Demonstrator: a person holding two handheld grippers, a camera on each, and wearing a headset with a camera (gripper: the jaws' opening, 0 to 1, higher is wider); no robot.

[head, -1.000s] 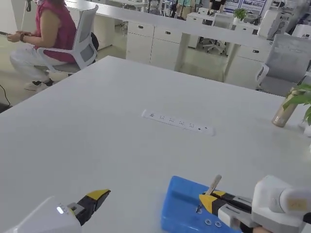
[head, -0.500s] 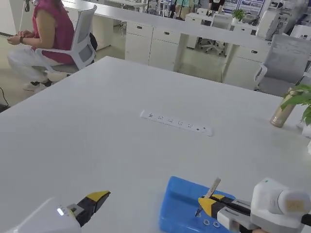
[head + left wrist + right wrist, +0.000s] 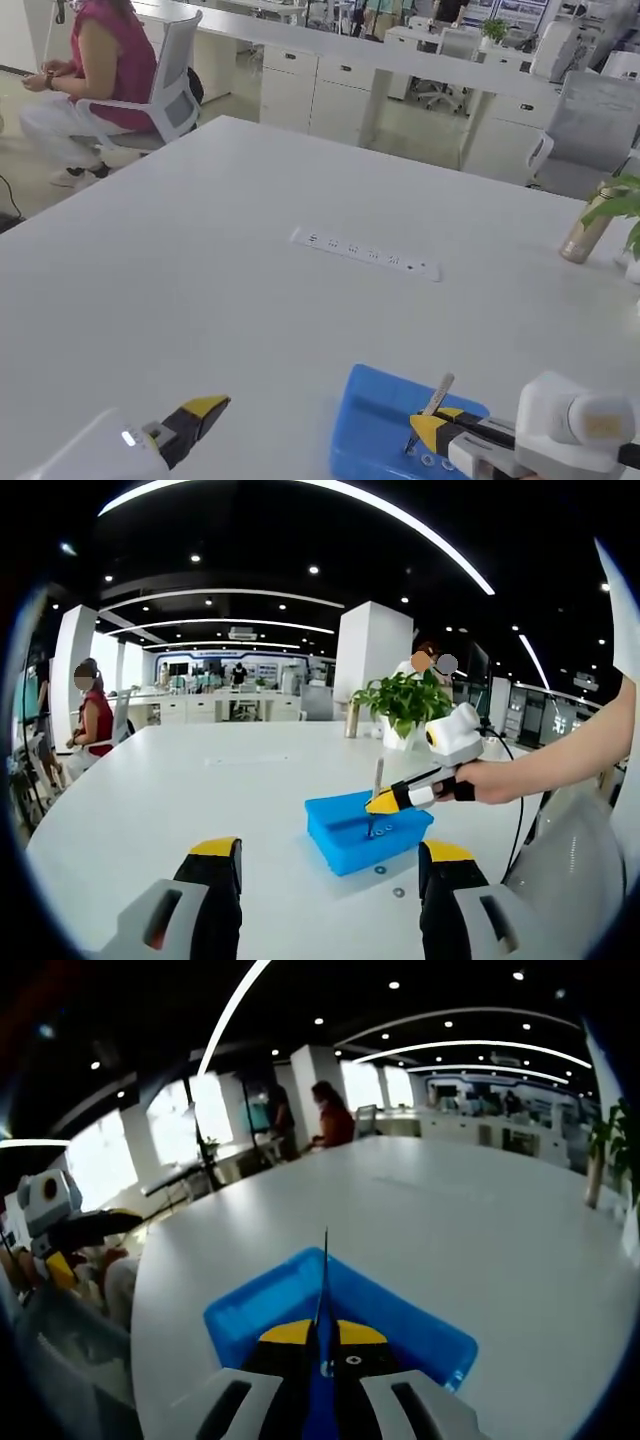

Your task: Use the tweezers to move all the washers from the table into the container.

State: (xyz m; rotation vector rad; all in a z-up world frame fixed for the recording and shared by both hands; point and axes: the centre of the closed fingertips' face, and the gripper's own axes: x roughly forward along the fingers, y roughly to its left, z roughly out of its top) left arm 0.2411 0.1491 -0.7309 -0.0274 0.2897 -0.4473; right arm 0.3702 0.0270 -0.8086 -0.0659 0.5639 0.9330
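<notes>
**Desk:** What are your tweezers (image 3: pixel 438 392) doing?

**Caption:** Your right gripper (image 3: pixel 430 428) is clamped tight on them. Their tips point down inside the blue container (image 3: pixel 370 420).

**Desk:** And the washers (image 3: pixel 379 870)?

**Caption:** Two lie on the white table (image 3: pixel 250 300), just beside the container on the side nearest you. Whether any lie inside the container, you cannot tell from here.

**Desk:** Your other gripper?

**Caption:** Your left gripper (image 3: pixel 330 848) hangs to the left of the container and apart from it, with its jaws spread wide and nothing between them
</notes>
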